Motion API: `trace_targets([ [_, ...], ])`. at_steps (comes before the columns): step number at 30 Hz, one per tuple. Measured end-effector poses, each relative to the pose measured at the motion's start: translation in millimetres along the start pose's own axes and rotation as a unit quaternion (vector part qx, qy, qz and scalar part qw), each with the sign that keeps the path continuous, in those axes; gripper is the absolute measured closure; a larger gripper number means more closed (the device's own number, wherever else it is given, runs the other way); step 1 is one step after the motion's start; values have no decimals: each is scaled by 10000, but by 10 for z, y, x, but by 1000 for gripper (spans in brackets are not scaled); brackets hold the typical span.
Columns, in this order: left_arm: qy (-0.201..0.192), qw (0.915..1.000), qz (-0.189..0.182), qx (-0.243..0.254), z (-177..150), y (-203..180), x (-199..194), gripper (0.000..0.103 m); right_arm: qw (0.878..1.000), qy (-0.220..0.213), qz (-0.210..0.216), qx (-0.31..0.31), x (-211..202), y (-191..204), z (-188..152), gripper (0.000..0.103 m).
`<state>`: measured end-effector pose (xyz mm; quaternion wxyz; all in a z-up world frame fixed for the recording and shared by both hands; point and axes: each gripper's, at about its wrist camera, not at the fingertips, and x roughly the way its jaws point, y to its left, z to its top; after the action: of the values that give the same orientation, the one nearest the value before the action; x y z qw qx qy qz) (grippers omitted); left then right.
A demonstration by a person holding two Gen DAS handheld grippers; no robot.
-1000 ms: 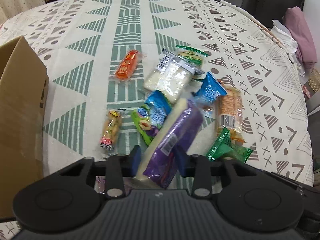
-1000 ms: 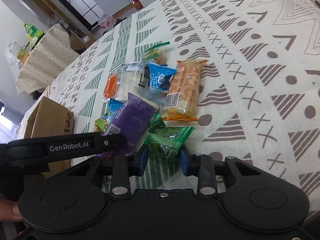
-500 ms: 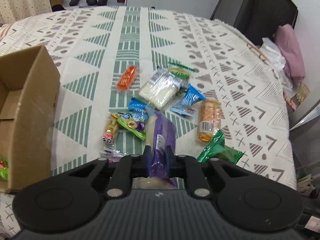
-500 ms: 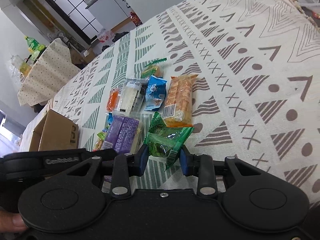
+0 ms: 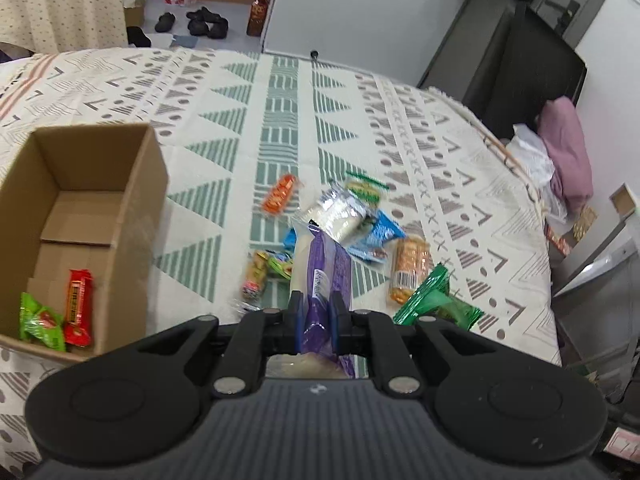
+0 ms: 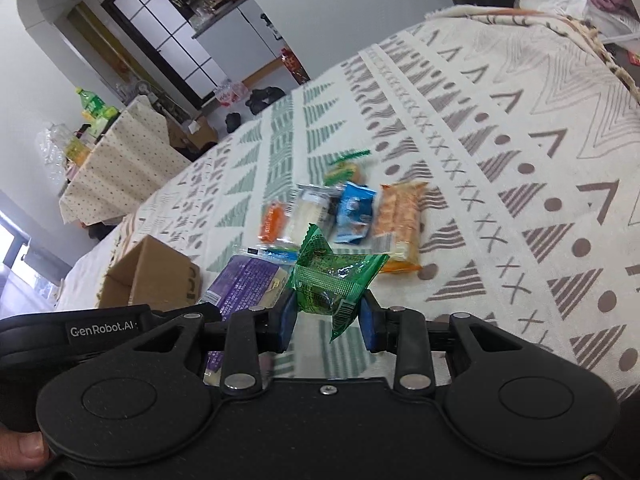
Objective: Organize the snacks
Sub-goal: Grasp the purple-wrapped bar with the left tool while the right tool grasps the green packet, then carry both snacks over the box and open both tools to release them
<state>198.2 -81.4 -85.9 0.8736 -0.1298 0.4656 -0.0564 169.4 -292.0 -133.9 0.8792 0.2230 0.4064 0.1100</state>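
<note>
Even, bright indoor light fills both views, with only soft shadows. The loose heap of foil snack packets (image 5: pixel 344 224) on the patterned cream-and-green tablecloth (image 5: pixel 248 128) is smeared, probably by motion. Fisheye bending curves the edges; a window glares at the right view's left border.

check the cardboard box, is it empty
No, the cardboard box already holds a red snack bar and a green packet at its near end.

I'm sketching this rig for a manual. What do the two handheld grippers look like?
Both are matte black with two round discs, silver pivot screws and blue-padded jaws. The left gripper has a grey ribbed body. In the right gripper view, the other unit carries white "GenRobot.AI" lettering.
</note>
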Motion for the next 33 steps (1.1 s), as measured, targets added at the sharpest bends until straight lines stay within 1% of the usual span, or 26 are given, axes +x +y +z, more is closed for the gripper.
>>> trace_targets([
  [8,-354,9992,60,-197,119,258,-348,91,9996,-73,191,-218,-57,364,-10,71],
  [18,-714,9955,229,-583,248,731,-671,92,9978,-111,388,-527,-32,834,18,71],
  [26,-912,9900,382,-1001,314,1192,-812,92,9955,-44,529,-790,88,1243,1,71],
  [33,-956,9862,443,-1277,340,1564,-866,92,9925,52,640,-1040,230,1604,-49,71],
])
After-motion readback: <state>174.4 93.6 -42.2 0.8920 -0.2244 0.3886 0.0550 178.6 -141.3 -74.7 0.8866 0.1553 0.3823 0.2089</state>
